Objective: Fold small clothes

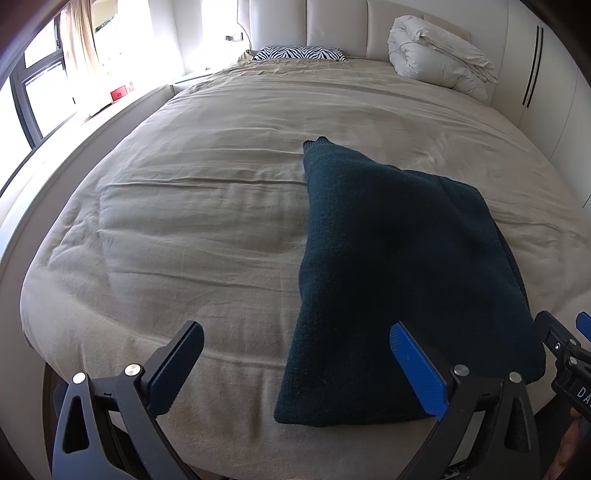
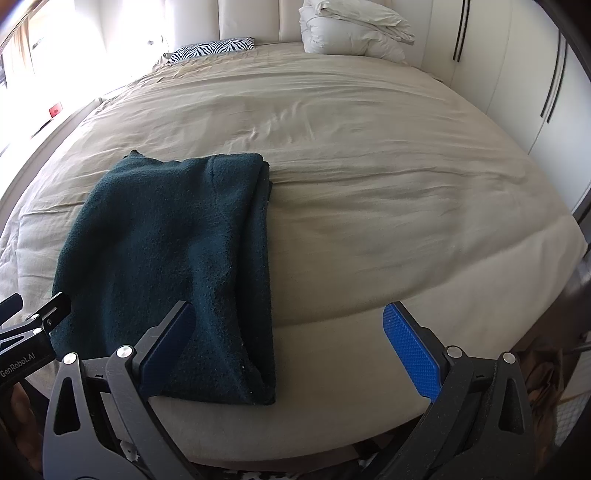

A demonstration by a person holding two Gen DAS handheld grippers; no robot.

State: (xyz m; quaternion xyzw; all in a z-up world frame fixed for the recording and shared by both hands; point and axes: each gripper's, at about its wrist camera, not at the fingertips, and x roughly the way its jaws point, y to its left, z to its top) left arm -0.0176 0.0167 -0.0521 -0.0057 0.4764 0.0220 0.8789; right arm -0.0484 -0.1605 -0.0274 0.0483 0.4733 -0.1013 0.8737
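A dark green knit garment [image 1: 391, 280] lies folded into a long, roughly rectangular stack on the beige bedspread [image 1: 192, 221], near the foot edge of the bed. In the left wrist view it fills the area from centre toward 4 o'clock, with one narrow corner poking up toward 12 o'clock. In the right wrist view the same garment [image 2: 170, 266] sits from centre toward 8 o'clock, its layered folded edge running down the right side.

The left gripper [image 1: 297, 365] is spread wide with nothing between its jaws. Its right blue pad [image 1: 419, 373] hangs over the near right part of the garment, and its left finger is over bare bedspread at 7 o'clock; whether the pad actually touches the cloth is hard to tell from this angle.

The right gripper [image 2: 291, 350] is likewise wide open and holds nothing. Its left finger [image 2: 166, 347] overlaps the garment's near edge, while the blue pad [image 2: 410, 350] at 4 o'clock is over plain bedspread.

Each gripper shows in the other's view: the right one at 4 o'clock in the left wrist view, the left one [image 2: 29, 332] at 8 o'clock in the right wrist view.

At the head of the bed, toward 12 o'clock, a zebra-print pillow [image 1: 299, 53] lies flat, and a bundled white duvet [image 1: 439, 55] rests against the padded headboard [image 1: 332, 26] at 1 o'clock. A bright window [image 1: 44, 74] is at 10 o'clock.
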